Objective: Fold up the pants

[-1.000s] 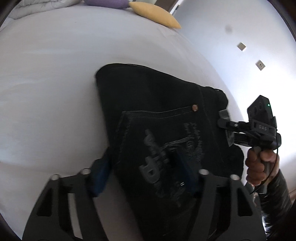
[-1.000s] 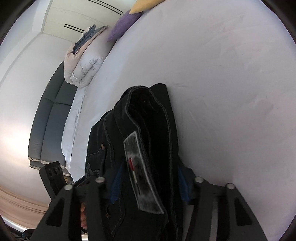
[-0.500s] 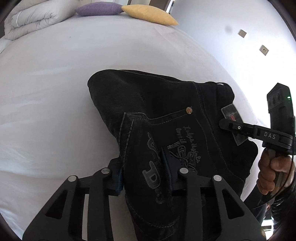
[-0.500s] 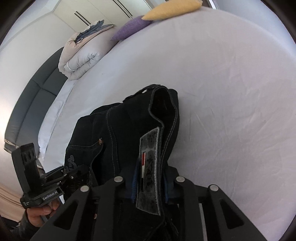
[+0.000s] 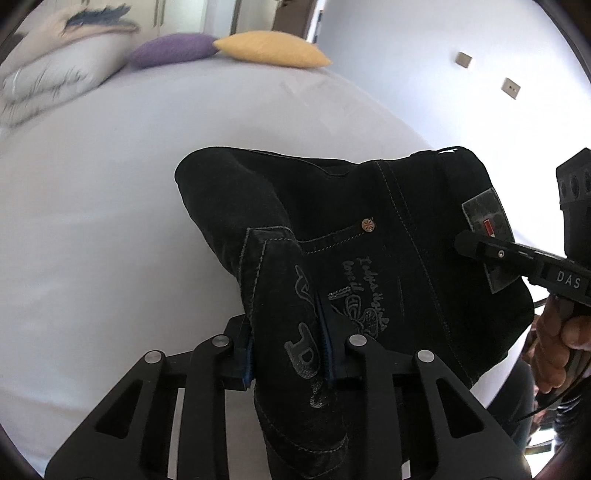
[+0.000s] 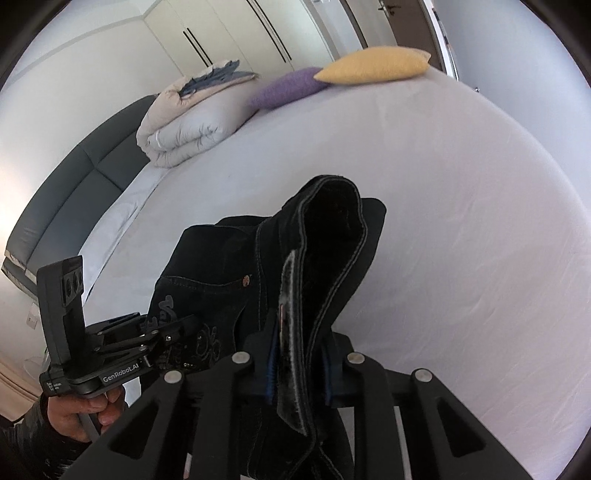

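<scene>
Black denim pants (image 5: 369, 206) lie folded on a white bed (image 5: 110, 240), their near edge lifted off the sheet. My left gripper (image 5: 288, 343) has its jaws closing on the back-pocket side, and its blue pads (image 5: 327, 347) press the fabric. The right gripper (image 5: 476, 247) grips the waistband by the grey label (image 5: 484, 218). In the right wrist view, my right gripper (image 6: 299, 354) is shut on the waistband of the pants (image 6: 325, 229), which stands up in a loop. The left gripper (image 6: 173, 332), held by a hand (image 6: 81, 410), clamps the pants at the left.
A yellow pillow (image 6: 373, 64) and a purple pillow (image 6: 288, 86) lie at the far end of the bed. A folded duvet (image 6: 192, 122) sits by the dark headboard (image 6: 66, 188). Wardrobe doors (image 6: 229, 33) stand behind. Wall sockets (image 5: 511, 88) are on the right wall.
Both grippers went from open around the fabric to shut on it, then rose. The gripped edge of the pants lifted off the bed with them.
</scene>
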`<state>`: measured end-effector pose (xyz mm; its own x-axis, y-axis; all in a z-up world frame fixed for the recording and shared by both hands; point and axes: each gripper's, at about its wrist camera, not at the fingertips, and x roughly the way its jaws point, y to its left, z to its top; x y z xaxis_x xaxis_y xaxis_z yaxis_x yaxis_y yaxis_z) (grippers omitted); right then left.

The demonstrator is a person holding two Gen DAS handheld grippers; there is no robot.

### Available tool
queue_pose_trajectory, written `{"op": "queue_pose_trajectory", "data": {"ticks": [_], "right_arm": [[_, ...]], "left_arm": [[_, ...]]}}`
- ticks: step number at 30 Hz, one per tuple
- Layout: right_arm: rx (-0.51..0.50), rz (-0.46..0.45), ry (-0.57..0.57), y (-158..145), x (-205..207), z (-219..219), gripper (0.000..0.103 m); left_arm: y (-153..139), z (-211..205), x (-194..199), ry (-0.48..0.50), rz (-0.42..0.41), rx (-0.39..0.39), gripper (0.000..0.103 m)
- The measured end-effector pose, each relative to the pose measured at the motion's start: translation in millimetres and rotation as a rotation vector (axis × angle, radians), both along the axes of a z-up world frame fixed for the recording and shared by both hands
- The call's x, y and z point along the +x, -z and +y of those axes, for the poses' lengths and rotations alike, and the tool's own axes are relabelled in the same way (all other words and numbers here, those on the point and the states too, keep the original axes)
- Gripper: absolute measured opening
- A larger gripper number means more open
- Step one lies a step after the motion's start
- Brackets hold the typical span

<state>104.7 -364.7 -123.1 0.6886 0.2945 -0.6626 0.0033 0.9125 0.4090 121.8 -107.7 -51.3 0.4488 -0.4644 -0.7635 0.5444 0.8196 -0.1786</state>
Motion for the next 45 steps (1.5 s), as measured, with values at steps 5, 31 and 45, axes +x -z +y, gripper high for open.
{"op": "queue_pose_trajectory", "data": {"ticks": [5, 31, 45], "right_arm": [[0.015, -0.01, 0.045, -1, 29, -38, 0.02], [-0.101, -0.202, 0.346, -17, -57, -74, 0.085], [-0.36, -0.492, 0.499, -112, -205, 23, 0.103]], "left_arm": [[1, -37, 41, 0.022, -0.006, 0.001, 0.025], [-45, 2, -77, -0.109, -0.543, -0.043, 0.1], [-120, 42, -247, -0.278, -0.761, 0.039, 0.103]]}}
